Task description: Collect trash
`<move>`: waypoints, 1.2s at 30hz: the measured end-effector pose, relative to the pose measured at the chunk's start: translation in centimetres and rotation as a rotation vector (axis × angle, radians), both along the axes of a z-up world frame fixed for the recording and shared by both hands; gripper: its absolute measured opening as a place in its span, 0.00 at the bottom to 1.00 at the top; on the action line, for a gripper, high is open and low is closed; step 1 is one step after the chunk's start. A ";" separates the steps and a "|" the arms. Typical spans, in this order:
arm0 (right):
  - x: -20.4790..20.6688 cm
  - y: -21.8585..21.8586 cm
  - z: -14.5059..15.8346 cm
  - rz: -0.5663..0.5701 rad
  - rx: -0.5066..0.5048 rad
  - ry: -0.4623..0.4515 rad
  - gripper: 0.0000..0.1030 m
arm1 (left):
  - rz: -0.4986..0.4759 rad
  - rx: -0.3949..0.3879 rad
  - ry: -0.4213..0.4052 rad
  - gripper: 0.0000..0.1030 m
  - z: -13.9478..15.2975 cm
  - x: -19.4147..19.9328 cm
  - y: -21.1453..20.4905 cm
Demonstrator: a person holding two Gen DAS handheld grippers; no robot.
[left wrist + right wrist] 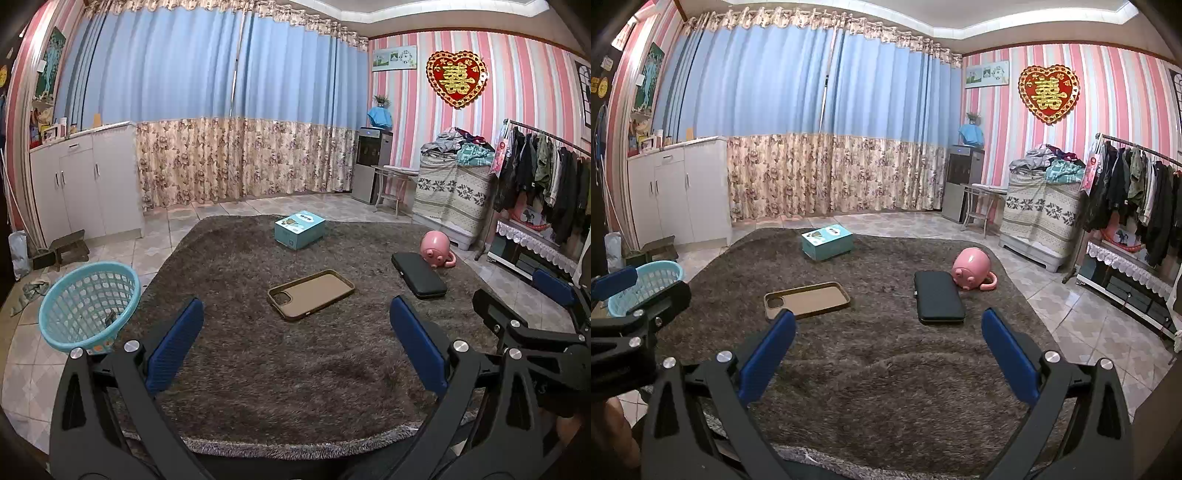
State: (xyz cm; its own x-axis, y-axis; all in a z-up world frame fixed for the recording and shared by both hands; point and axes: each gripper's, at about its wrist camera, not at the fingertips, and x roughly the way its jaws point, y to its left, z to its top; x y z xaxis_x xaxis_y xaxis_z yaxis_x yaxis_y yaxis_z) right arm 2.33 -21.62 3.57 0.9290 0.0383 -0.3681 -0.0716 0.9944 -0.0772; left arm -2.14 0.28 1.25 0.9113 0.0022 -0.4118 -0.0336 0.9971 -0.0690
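Both tongs, left and right, gape empty. The flat phone case mid-frame may slip on the shaggy rug. The basket at lower left perhaps holds something.

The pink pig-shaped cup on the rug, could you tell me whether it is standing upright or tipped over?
Tipped over. The pink cup lies on its side on the rug, pig face toward the camera, handle down beside it.

Room in a private home, used for living and storage: shaggy brown rug on tiled floor, full-width blue and floral curtains, striped pink wallpaper, a red heart-shaped double-happiness ornament, a loaded clothes rack, white cabinet, and water dispenser.
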 end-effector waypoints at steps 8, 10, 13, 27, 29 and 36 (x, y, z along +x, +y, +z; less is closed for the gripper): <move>-0.1 -0.1 0.0 -0.011 0.002 -0.006 0.96 | -0.034 0.001 -0.017 0.95 0.2 0.9 0.0; -0.1 -0.2 -0.1 -0.016 0.001 -0.008 0.96 | -0.041 -0.005 -0.016 0.95 0.2 1.2 0.0; 0.0 -0.4 -0.2 -0.022 0.001 -0.007 0.96 | -0.044 0.000 -0.024 0.95 0.2 1.3 0.0; -0.1 -0.8 0.0 -0.024 0.010 -0.009 0.96 | -0.030 0.029 -0.029 0.95 -0.1 1.1 -0.3; -0.1 -0.8 0.1 -0.026 0.011 -0.011 0.96 | -0.028 0.026 -0.032 0.95 -0.1 1.1 -0.2; 0.0 -0.9 0.2 -0.026 0.010 -0.017 0.96 | -0.023 0.026 -0.036 0.95 -0.1 0.9 0.0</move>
State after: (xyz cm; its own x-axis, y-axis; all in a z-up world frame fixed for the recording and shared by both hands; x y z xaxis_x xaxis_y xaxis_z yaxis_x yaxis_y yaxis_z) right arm 2.37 -22.49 3.75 0.9359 0.0181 -0.3519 -0.0449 0.9967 -0.0682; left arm -1.20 0.24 1.17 0.9253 -0.0080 -0.3791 -0.0091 0.9990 -0.0434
